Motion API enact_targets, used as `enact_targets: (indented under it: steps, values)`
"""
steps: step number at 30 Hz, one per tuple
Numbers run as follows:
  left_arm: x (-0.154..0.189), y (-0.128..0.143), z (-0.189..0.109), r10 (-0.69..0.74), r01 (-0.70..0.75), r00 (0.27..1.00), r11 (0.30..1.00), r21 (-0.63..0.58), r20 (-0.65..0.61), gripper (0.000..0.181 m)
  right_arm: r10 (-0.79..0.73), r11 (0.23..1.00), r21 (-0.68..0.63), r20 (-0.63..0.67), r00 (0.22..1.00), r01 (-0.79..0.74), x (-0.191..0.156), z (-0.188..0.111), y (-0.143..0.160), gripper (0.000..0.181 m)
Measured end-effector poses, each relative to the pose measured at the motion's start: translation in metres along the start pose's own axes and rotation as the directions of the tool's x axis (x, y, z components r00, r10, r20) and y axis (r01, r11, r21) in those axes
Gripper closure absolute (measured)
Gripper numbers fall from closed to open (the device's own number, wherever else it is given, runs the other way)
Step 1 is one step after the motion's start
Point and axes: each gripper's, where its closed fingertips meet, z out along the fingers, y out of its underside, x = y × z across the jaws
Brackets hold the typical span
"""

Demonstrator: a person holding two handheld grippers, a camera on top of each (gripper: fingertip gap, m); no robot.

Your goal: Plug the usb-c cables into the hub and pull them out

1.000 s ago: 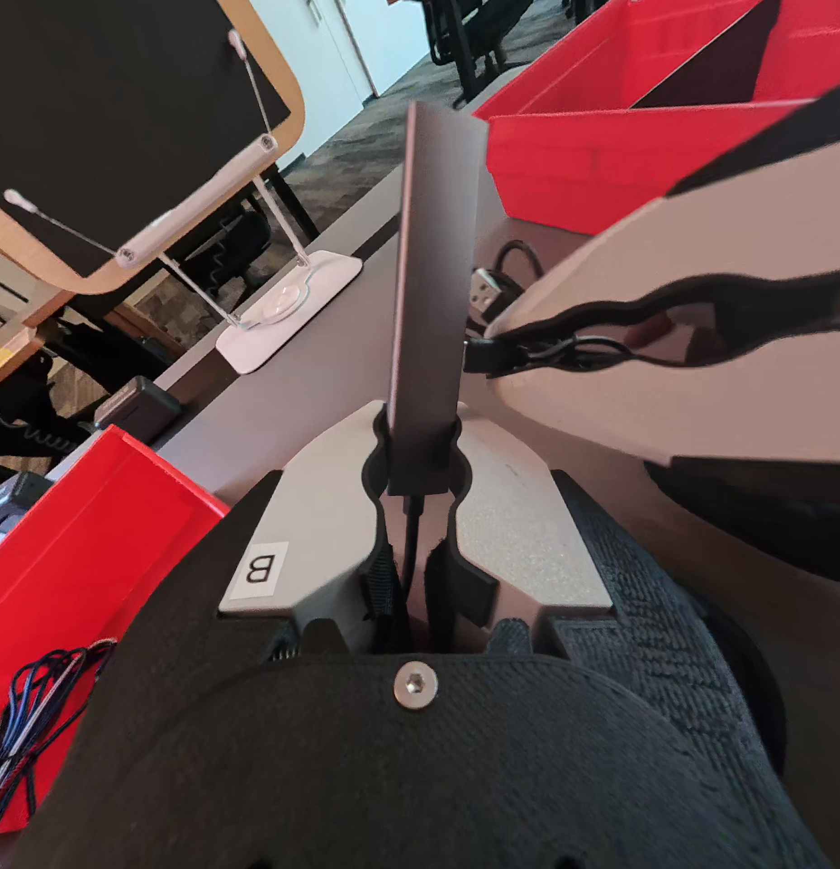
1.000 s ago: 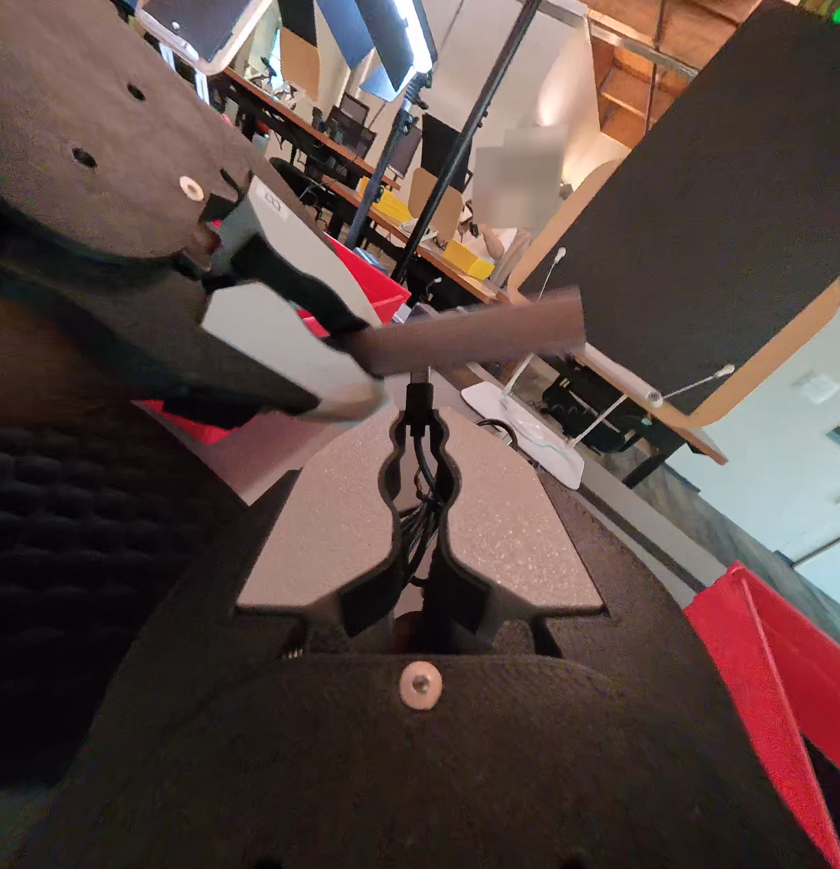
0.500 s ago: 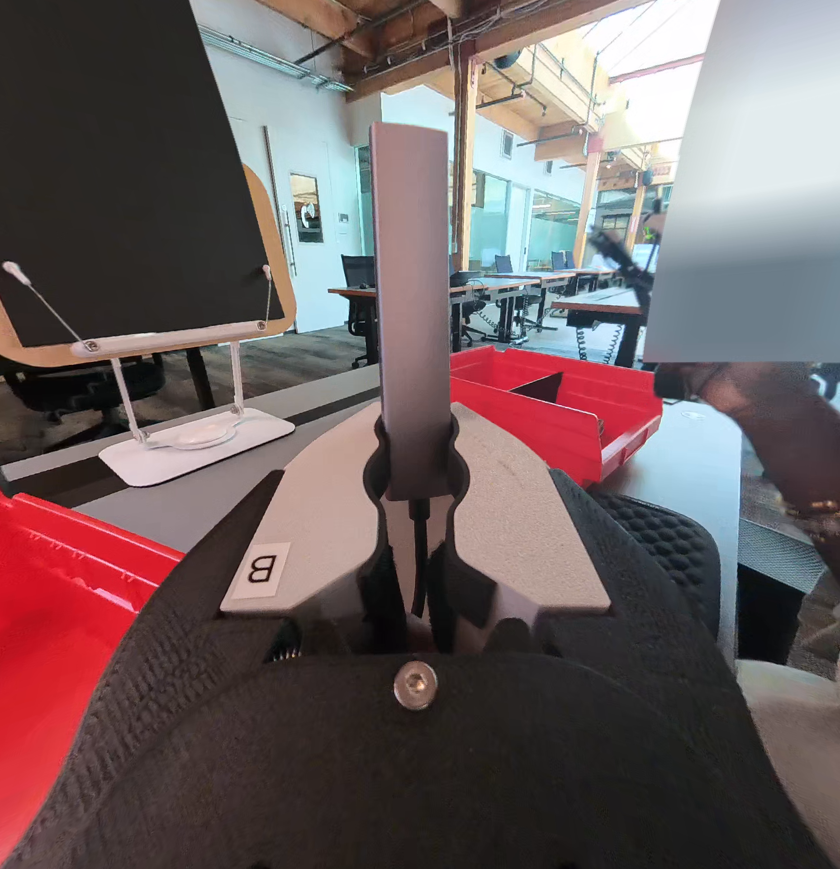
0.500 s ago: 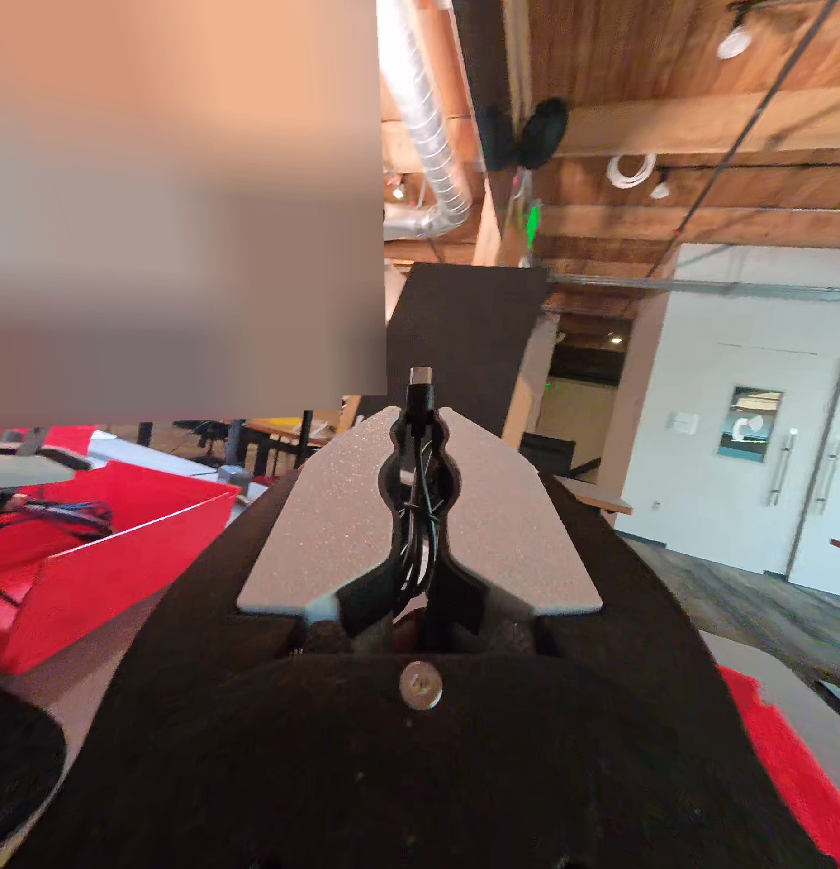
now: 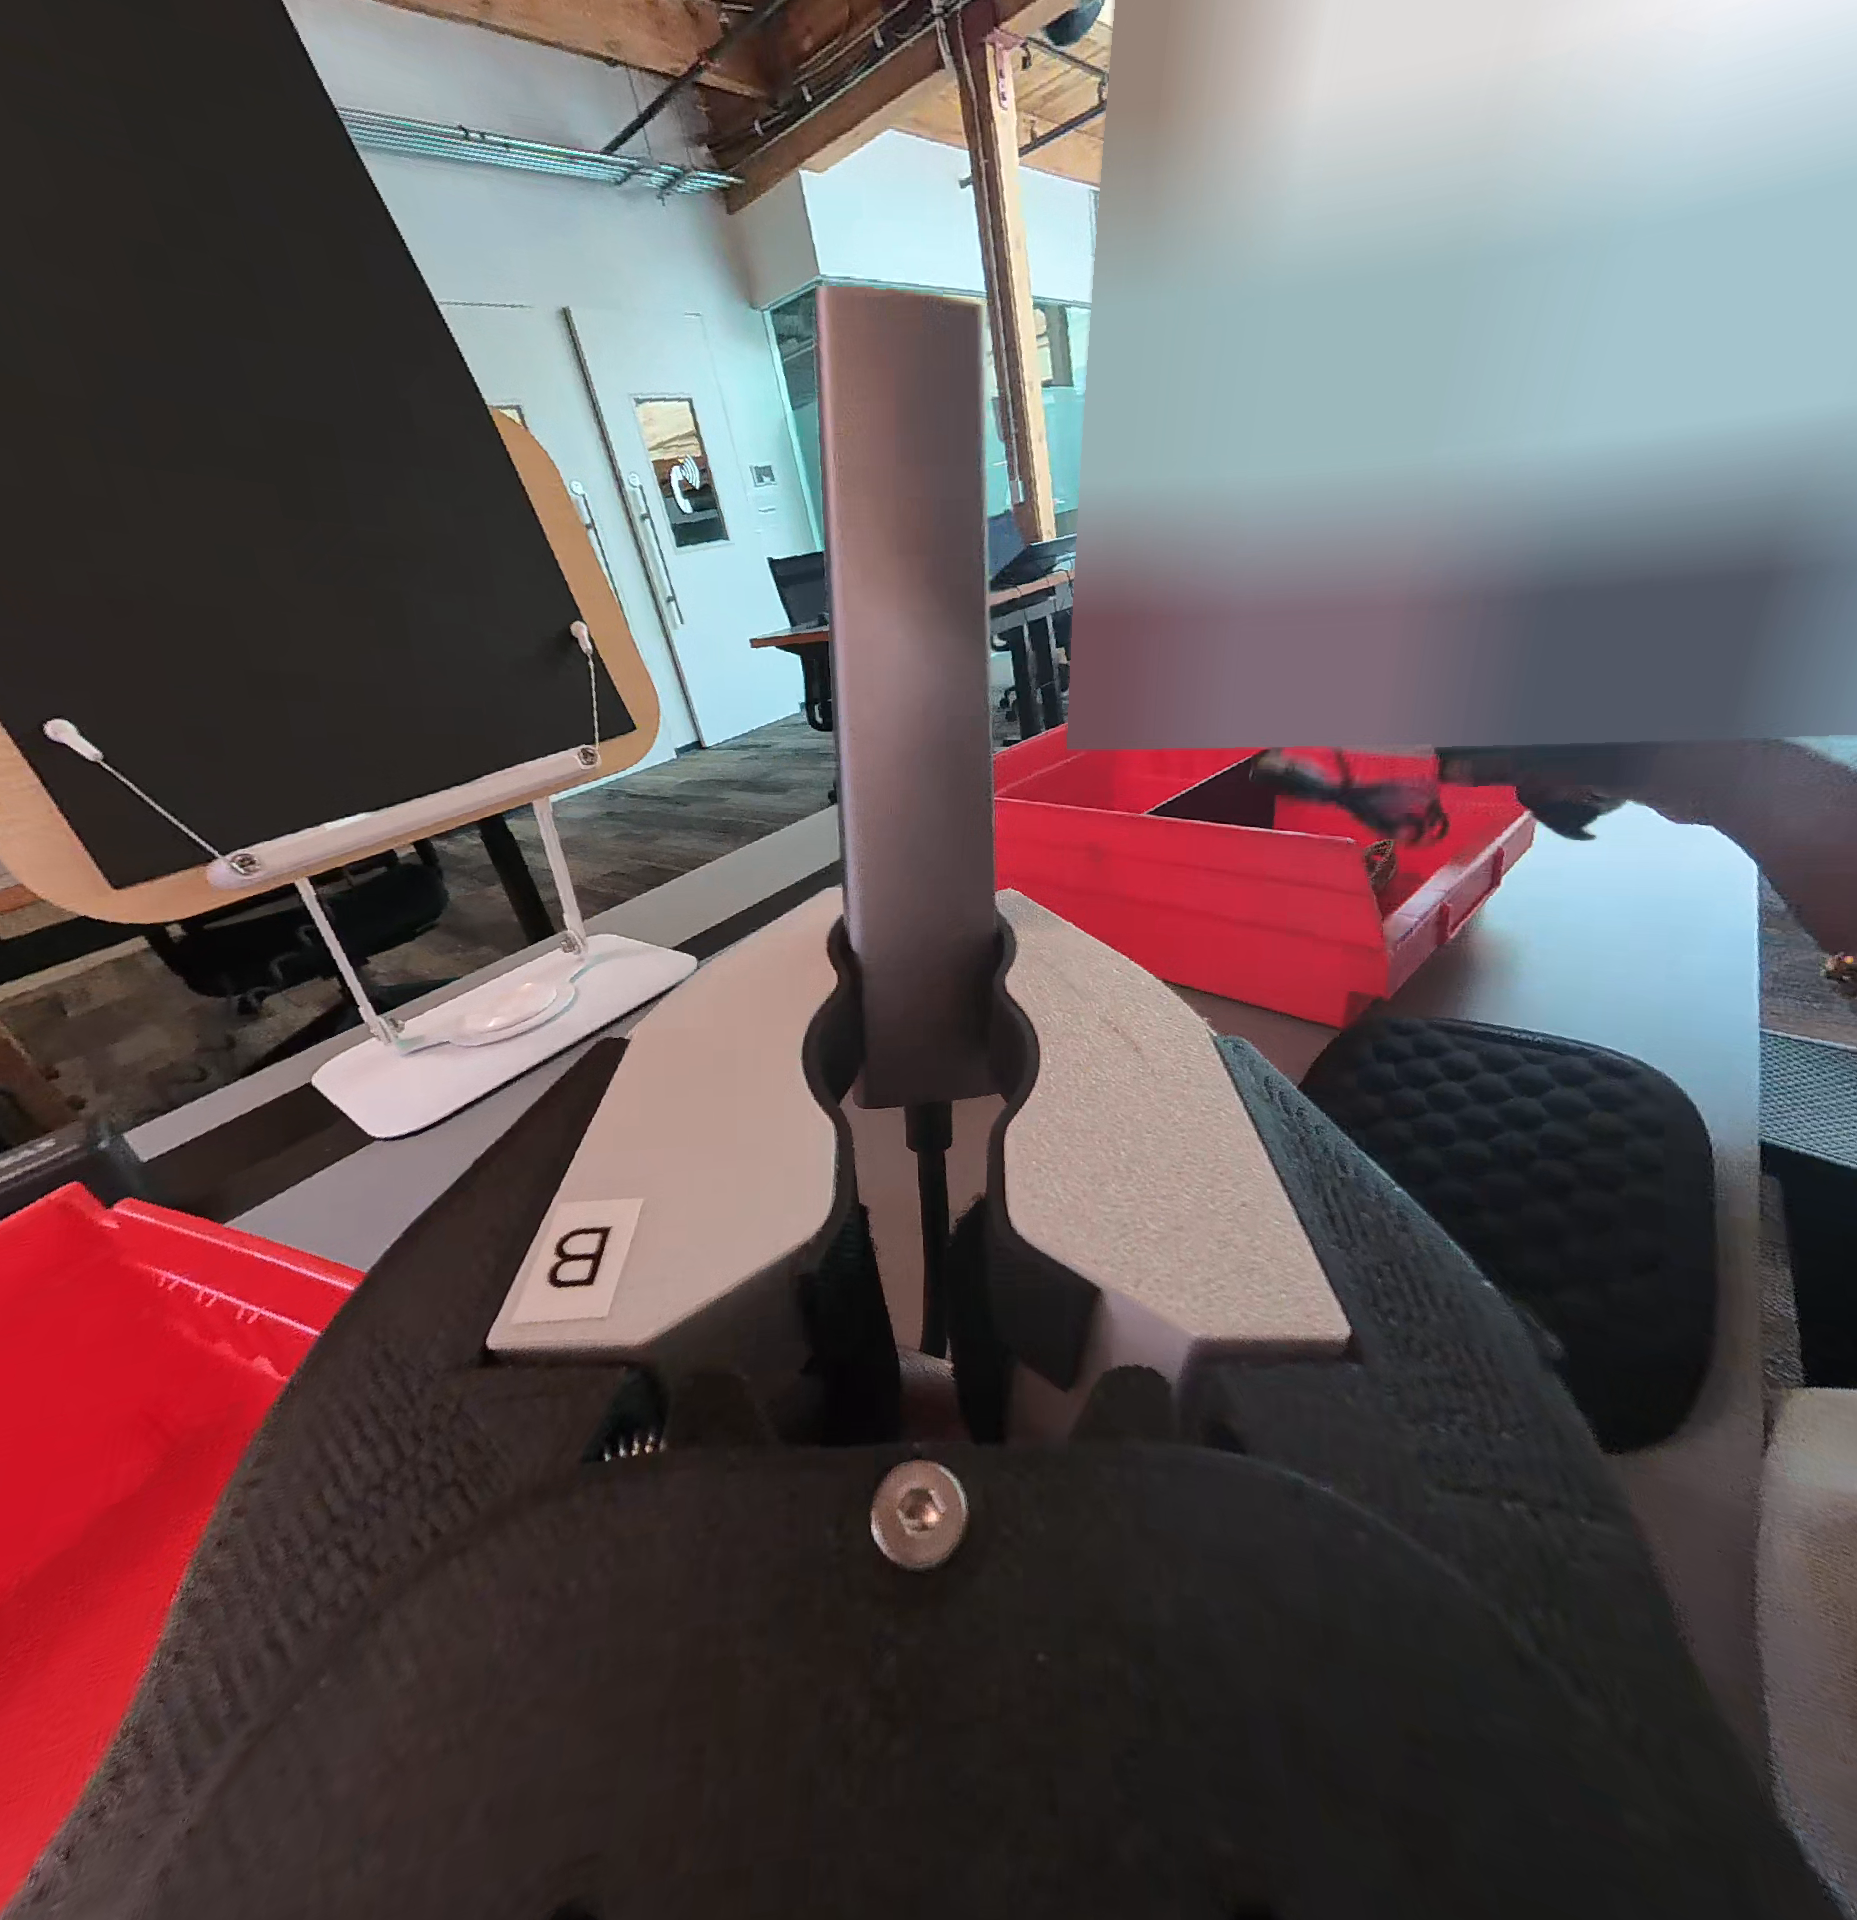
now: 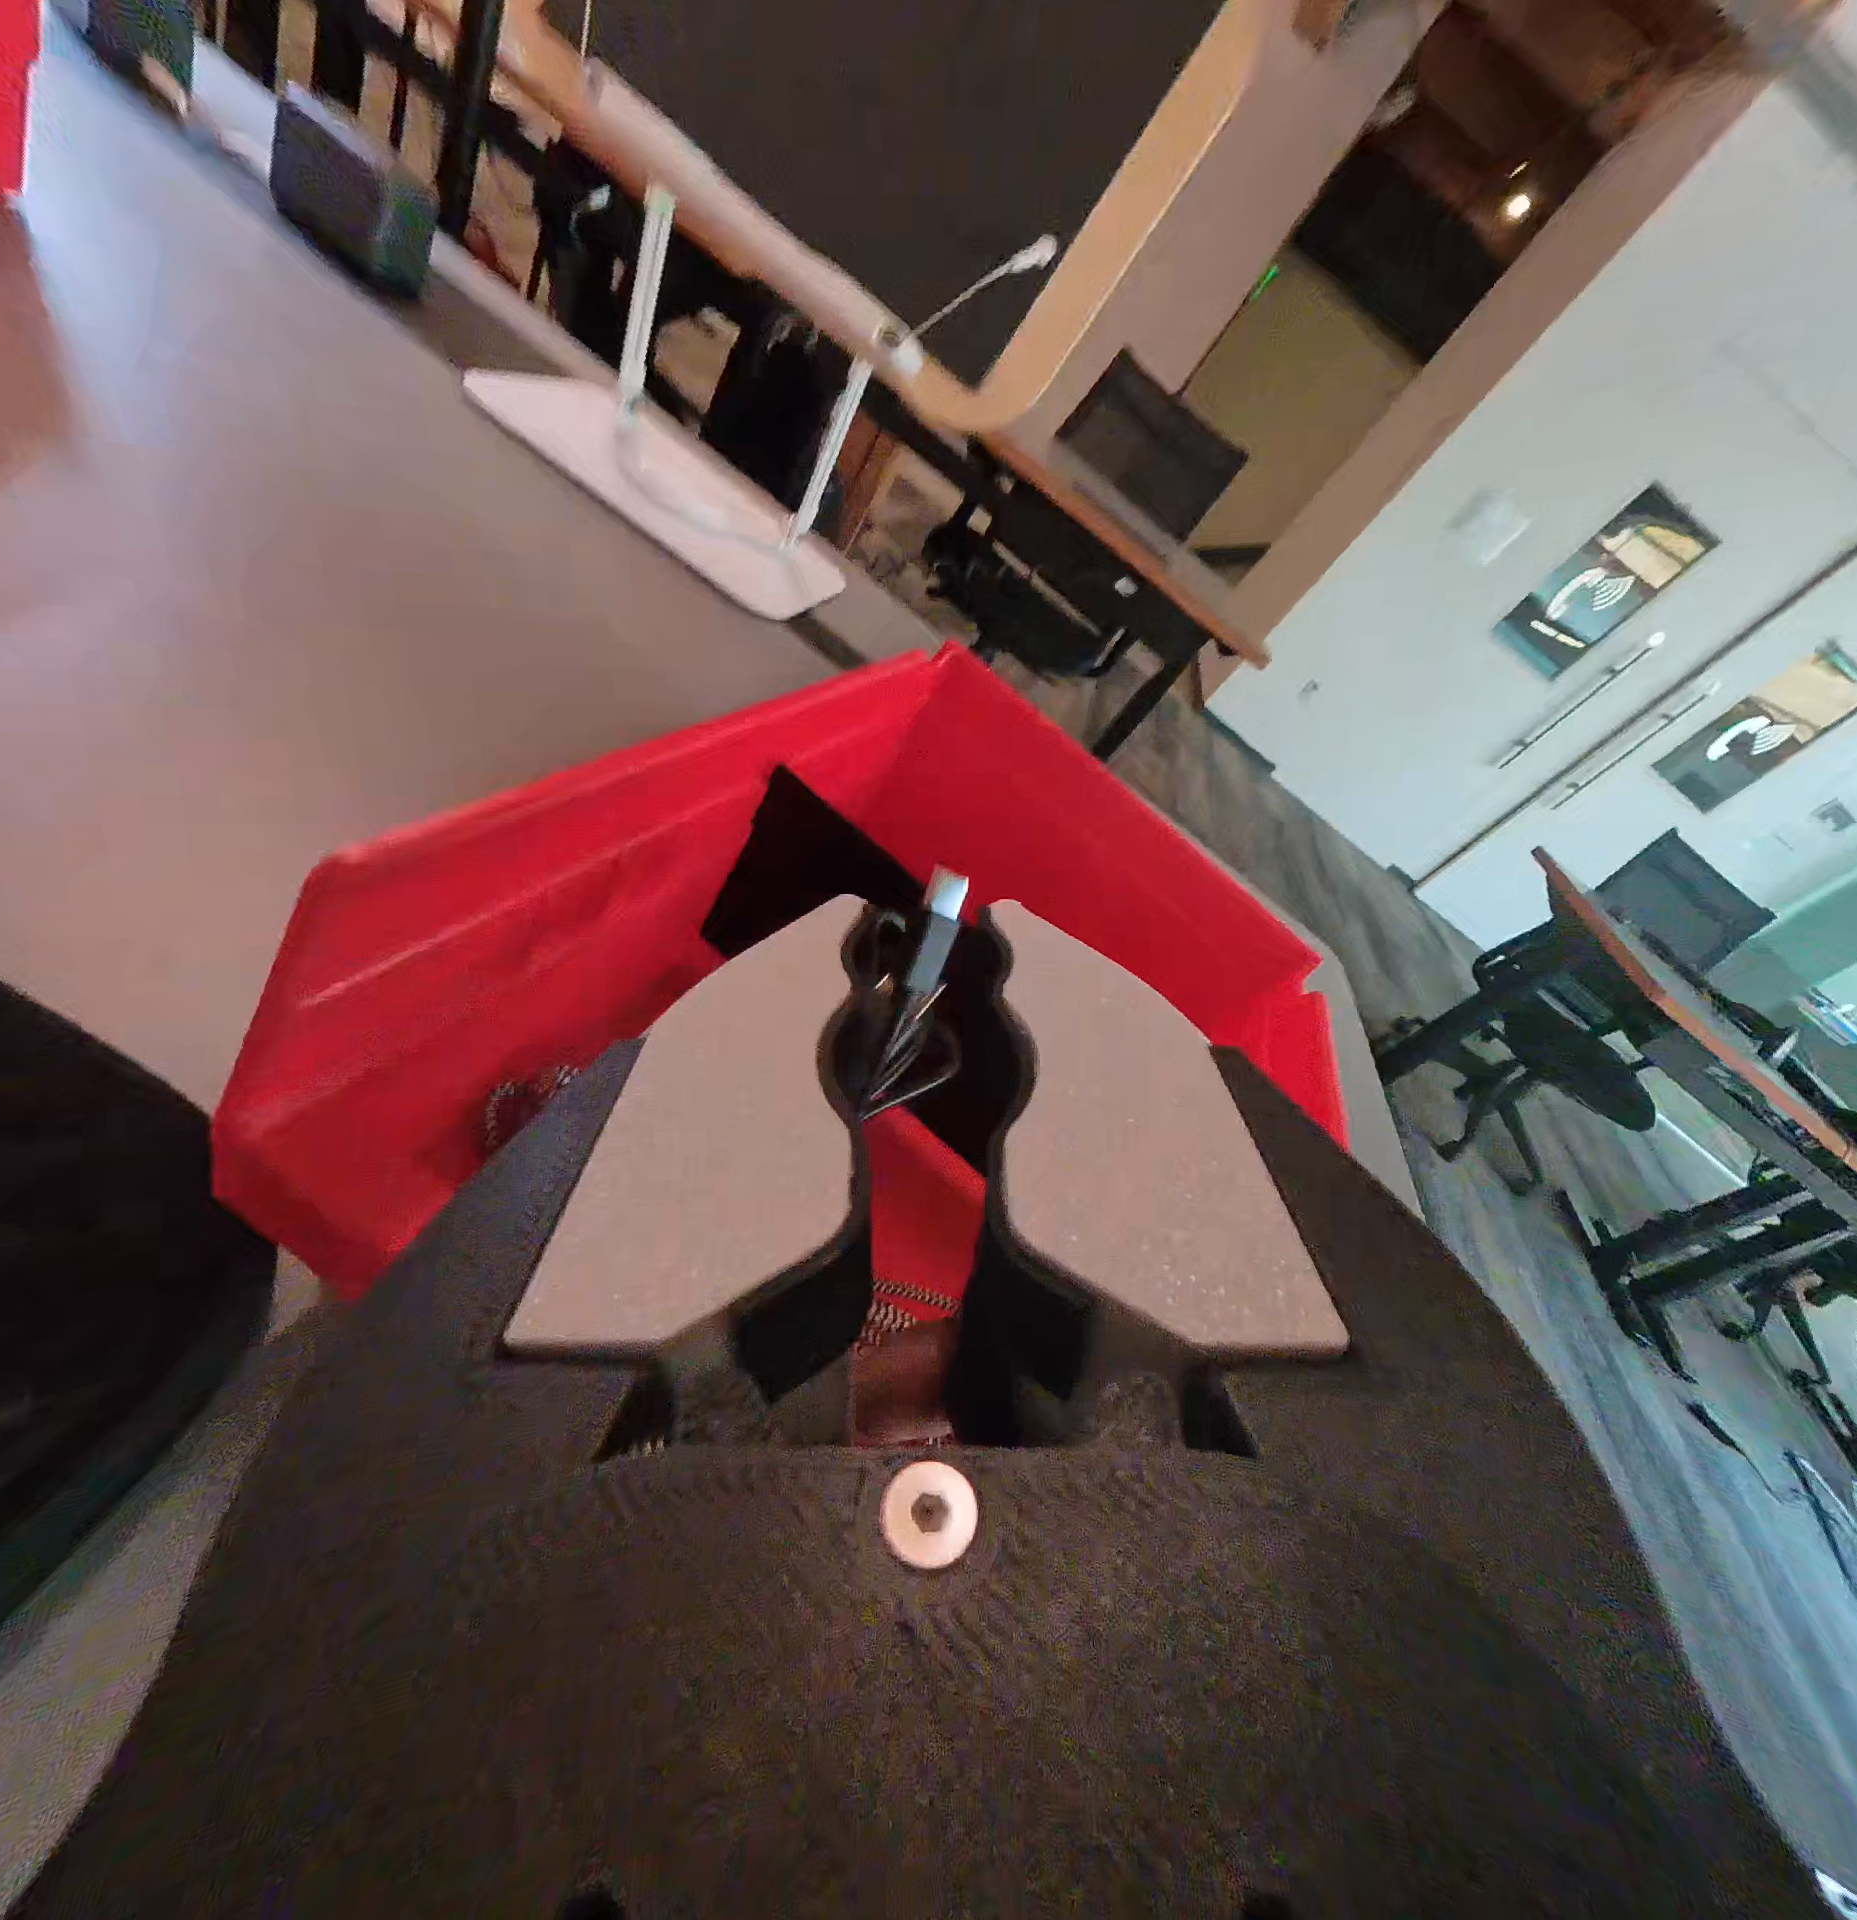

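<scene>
My left gripper (image 5: 913, 925) is shut on the lower end of the grey hub (image 5: 903, 623), which stands upright between the jaws above the table. The hub's own black lead (image 5: 929, 1205) runs down between the fingers. My right gripper (image 6: 926, 906) hangs over a red bin (image 6: 591, 935) with its jaws apart. The usb-c cable (image 6: 934, 940) sits tilted and loose in the gap, its metal plug pointing up and its thin wires bunched below. The hub and the cable are far apart.
The same red bin (image 5: 1215, 873), with a black divider (image 6: 799, 862), shows in the left wrist view, and a person's arm (image 5: 1734, 821) reaches over it. A second red bin (image 5: 124, 1455) is at lower left. A black board on a white stand (image 5: 508, 1029) and a black textured pad (image 5: 1526, 1195) are on the table.
The cable's plug was at the hub's side a second ago and has come away. My right gripper swung down over the red bin and its jaws widened. My left gripper raised the hub upright.
</scene>
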Motion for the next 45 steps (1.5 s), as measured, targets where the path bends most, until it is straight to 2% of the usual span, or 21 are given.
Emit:
enact_targets:
  steps: [3, 6, 9, 11, 14, 15, 18, 20, 22, 23, 25, 29, 33, 35, 37, 39, 41, 43, 44, 45]
  values:
    - [0.001, 0.004, 0.002, -0.016, 0.016, 1.000, 1.000, -0.012, -0.014, 0.163, -0.037, 0.995, -0.091, 0.032, 0.999, 0.040, -0.011, 0.008, 0.016, 0.143]
    - [0.003, 0.010, 0.006, 0.005, -0.006, 1.000, 0.999, -0.036, -0.010, 0.163, 0.019, 1.000, -0.026, 0.019, 1.000, -0.018, -0.012, 0.007, 0.003, 0.132]
    - [0.003, 0.019, 0.010, 0.090, -0.089, 0.996, 0.991, -0.095, 0.006, 0.163, 0.166, 0.960, 0.211, 0.107, 0.980, -0.185, -0.026, -0.004, -0.049, 0.131]
    - [0.007, 0.028, 0.014, 0.165, -0.164, 0.986, 0.976, -0.145, -0.002, 0.163, 0.259, 0.862, 0.362, 0.285, 0.923, -0.354, -0.049, -0.016, -0.095, 0.135]
    - [0.016, 0.036, 0.021, 0.321, -0.320, 0.947, 0.927, -0.194, -0.028, 0.162, 0.284, 0.719, 0.387, 0.594, 0.752, -0.577, -0.099, -0.029, -0.150, 0.130]
    - [0.018, 0.039, 0.022, 0.386, -0.384, 0.922, 0.899, -0.212, -0.036, 0.162, 0.280, 0.699, 0.375, 0.640, 0.715, -0.609, -0.114, -0.029, -0.161, 0.124]
    - [0.024, 0.047, 0.026, 0.582, -0.578, 0.810, 0.774, -0.260, -0.070, 0.162, 0.209, 0.683, 0.388, 0.708, 0.674, -0.619, -0.157, -0.029, -0.185, 0.116]
    - [0.028, 0.052, 0.029, 0.663, -0.660, 0.742, 0.698, -0.278, -0.100, 0.162, 0.180, 0.690, 0.380, 0.735, 0.654, -0.616, -0.180, -0.026, -0.190, 0.116]
    - [0.033, 0.055, 0.031, 0.697, -0.699, 0.707, 0.661, -0.275, -0.121, 0.162, 0.178, 0.723, 0.341, 0.748, 0.639, -0.601, -0.195, -0.020, -0.186, 0.114]
    - [0.034, 0.056, 0.032, 0.703, -0.706, 0.700, 0.656, -0.268, -0.124, 0.162, 0.176, 0.734, 0.338, 0.744, 0.645, -0.590, -0.198, -0.018, -0.185, 0.115]
    - [0.035, 0.054, 0.032, 0.703, -0.706, 0.702, 0.662, -0.254, -0.119, 0.162, 0.161, 0.741, 0.348, 0.738, 0.655, -0.574, -0.199, -0.018, -0.184, 0.128]
    - [0.039, 0.055, 0.031, 0.737, -0.748, 0.660, 0.625, -0.226, -0.148, 0.162, 0.190, 0.780, 0.311, 0.709, 0.679, -0.543, -0.194, -0.013, -0.174, 0.167]
    - [0.041, 0.057, 0.032, 0.764, -0.775, 0.625, 0.585, -0.237, -0.158, 0.162, 0.145, 0.812, 0.278, 0.756, 0.638, -0.514, -0.201, -0.023, -0.172, 0.173]
    - [0.042, 0.056, 0.033, 0.768, -0.778, 0.623, 0.587, -0.226, -0.152, 0.160, 0.066, 0.825, 0.335, 0.743, 0.666, -0.455, -0.204, -0.031, -0.175, 0.173]
    - [0.042, 0.050, 0.033, 0.767, -0.773, 0.629, 0.602, -0.200, -0.123, 0.152, -0.070, 0.824, 0.450, 0.682, 0.728, -0.343, -0.209, -0.041, -0.182, 0.173]
    - [0.038, 0.038, 0.033, 0.766, -0.762, 0.641, 0.627, -0.162, -0.053, 0.133, -0.192, 0.811, 0.546, 0.589, 0.785, -0.211, -0.213, -0.049, -0.189, 0.173]
    - [0.034, 0.021, 0.031, 0.759, -0.752, 0.650, 0.650, -0.107, 0.038, 0.103, -0.290, 0.788, 0.609, 0.489, 0.823, -0.084, -0.215, -0.056, -0.196, 0.172]
    - [0.030, 0.002, 0.028, 0.736, -0.740, 0.664, 0.672, -0.018, 0.131, 0.056, -0.355, 0.758, 0.652, 0.399, 0.845, 0.010, -0.214, -0.062, -0.202, 0.173]
    - [0.029, -0.007, 0.025, 0.726, -0.740, 0.667, 0.672, 0.034, 0.166, 0.040, -0.380, 0.742, 0.669, 0.364, 0.850, 0.045, -0.214, -0.066, -0.205, 0.173]
    - [0.029, -0.015, 0.019, 0.720, -0.743, 0.665, 0.664, 0.084, 0.199, 0.037, -0.400, 0.721, 0.689, 0.329, 0.855, 0.073, -0.213, -0.069, -0.208, 0.173]
